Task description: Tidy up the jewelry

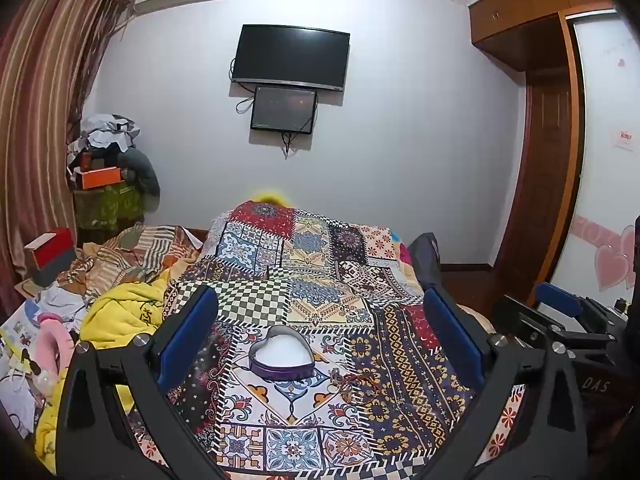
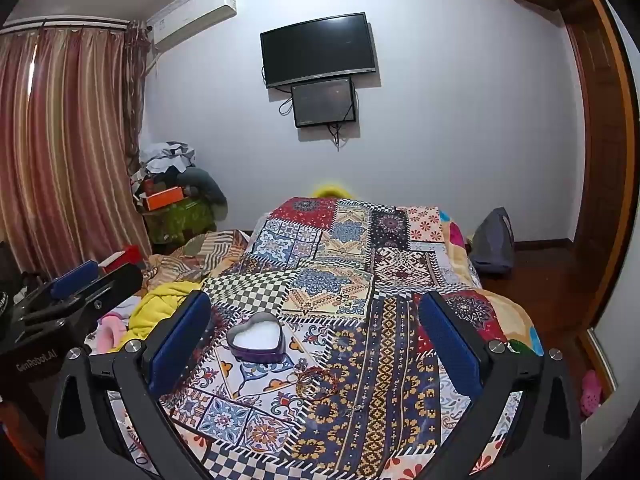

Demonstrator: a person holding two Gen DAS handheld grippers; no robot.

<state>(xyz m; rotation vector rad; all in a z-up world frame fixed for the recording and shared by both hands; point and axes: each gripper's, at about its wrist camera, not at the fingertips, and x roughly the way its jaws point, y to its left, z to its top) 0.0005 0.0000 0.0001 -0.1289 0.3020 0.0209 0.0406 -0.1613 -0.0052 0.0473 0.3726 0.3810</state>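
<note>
So the biggest thing here is the bed (image 1: 320, 272), covered with a busy patchwork quilt (image 2: 352, 280) that's been spread flat, I'd guess to give a smooth spot to sort on. Messy pile of clothes, including a yellow garment (image 1: 120, 312), is shoved off to the left side, well clear of the sorting area.

Next down: the two tools. The left tool (image 1: 320, 332) hangs over the near end of the bed with its blue pads wide apart, nothing between them but air. The right tool (image 2: 316, 336) is the same deal, spread fully and holding nothing. Both tip slightly downward toward the quilt, looks like a ready pose before anything gets picked up.

Then the heart-shaped box (image 1: 282, 354), purple wall, white inside, lid off, sitting upright on the quilt. Probably where the stuff is meant to go, and I can't see anything in it.

Smallest: the jewelry (image 2: 314, 384), a little tangle of thin bangles and chains lying on the quilt just beside the box, toward its near right. It sits ahead of and below both tools, roughly centred for the right one and a bit right of centre for the left. Neither tool touches it.
</note>
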